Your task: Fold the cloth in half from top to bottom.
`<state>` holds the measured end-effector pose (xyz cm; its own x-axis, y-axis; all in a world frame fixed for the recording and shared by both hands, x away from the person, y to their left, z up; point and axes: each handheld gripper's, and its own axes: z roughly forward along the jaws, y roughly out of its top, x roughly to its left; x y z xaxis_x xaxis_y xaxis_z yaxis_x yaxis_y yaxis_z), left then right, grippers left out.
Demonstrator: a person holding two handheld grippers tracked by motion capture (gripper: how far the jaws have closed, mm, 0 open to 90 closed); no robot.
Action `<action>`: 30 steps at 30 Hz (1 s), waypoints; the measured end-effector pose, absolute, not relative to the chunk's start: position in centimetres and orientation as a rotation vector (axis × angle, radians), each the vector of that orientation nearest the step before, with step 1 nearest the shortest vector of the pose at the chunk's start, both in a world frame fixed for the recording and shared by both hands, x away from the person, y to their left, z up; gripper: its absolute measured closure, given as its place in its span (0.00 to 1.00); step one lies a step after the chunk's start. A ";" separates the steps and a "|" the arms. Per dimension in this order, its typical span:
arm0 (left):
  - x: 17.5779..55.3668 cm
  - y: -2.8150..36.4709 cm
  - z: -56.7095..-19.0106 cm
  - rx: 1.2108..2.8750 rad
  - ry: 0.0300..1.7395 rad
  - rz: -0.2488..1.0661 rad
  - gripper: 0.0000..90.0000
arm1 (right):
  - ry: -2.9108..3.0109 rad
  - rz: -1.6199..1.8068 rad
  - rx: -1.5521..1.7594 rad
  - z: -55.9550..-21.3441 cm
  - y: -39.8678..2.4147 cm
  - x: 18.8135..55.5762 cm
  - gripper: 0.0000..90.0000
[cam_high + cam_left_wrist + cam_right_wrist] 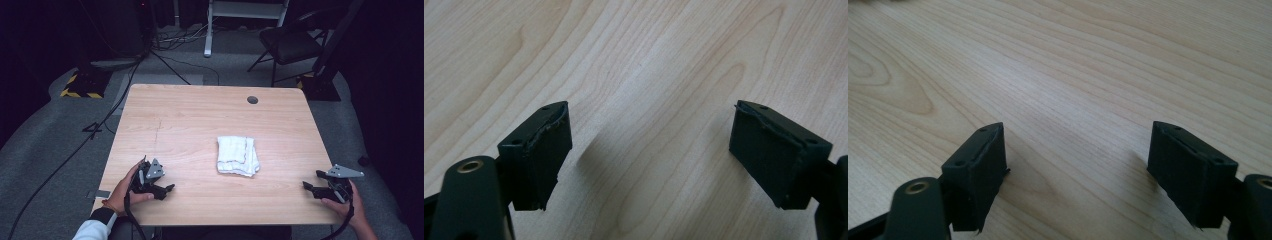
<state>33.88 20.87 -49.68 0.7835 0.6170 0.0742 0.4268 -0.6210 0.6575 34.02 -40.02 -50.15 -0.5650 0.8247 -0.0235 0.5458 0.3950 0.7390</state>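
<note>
A folded white towel point(238, 155) lies near the middle of the wooden surface point(200, 110). The left tool point(161, 189) sits low at the near left edge, well apart from the towel, jaws spread with bare wood between them. The right tool point(311, 181) rests near the right edge, also apart from it, jaws wide and holding nothing.
</note>
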 end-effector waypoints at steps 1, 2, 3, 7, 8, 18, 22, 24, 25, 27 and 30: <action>33.9 21.2 -50.0 2.301 0.795 0.344 0.19 | 2.265 0.988 1.188 -50.2 -40.1 34.0 0.26; 34.1 21.6 -50.2 2.271 0.813 0.305 0.19 | 2.258 0.995 1.193 -50.3 -40.1 34.0 0.26; 34.0 21.8 -50.4 2.255 0.821 0.307 0.19 | 2.258 1.004 1.205 -50.3 -40.2 34.0 0.26; 33.9 21.8 -50.4 2.253 0.834 0.318 0.18 | 2.257 1.005 1.209 -50.3 -40.2 34.0 0.26; 33.9 21.8 -50.4 2.252 0.835 0.318 0.18 | 2.257 1.004 1.210 -50.3 -40.2 34.0 0.26; 33.8 21.8 -50.4 2.248 0.848 0.318 0.18 | 2.252 1.004 1.215 -50.3 -40.1 34.0 0.26; 33.8 21.8 -50.4 2.248 0.848 0.318 0.18 | 2.252 1.005 1.217 -50.3 -40.1 34.0 0.26; 33.8 21.8 -50.4 2.248 0.848 0.318 0.18 | 2.252 1.006 1.218 -50.3 -40.1 34.0 0.26; 33.8 21.8 -50.4 2.248 0.848 0.318 0.18 | 2.252 1.006 1.218 -50.3 -40.1 34.0 0.26; 33.8 21.8 -50.4 2.248 0.848 0.318 0.18 | 2.253 1.005 1.216 -50.3 -40.1 34.0 0.26; 33.8 21.8 -50.4 2.248 0.849 0.318 0.18 | 2.253 1.005 1.217 -50.3 -40.1 34.0 0.26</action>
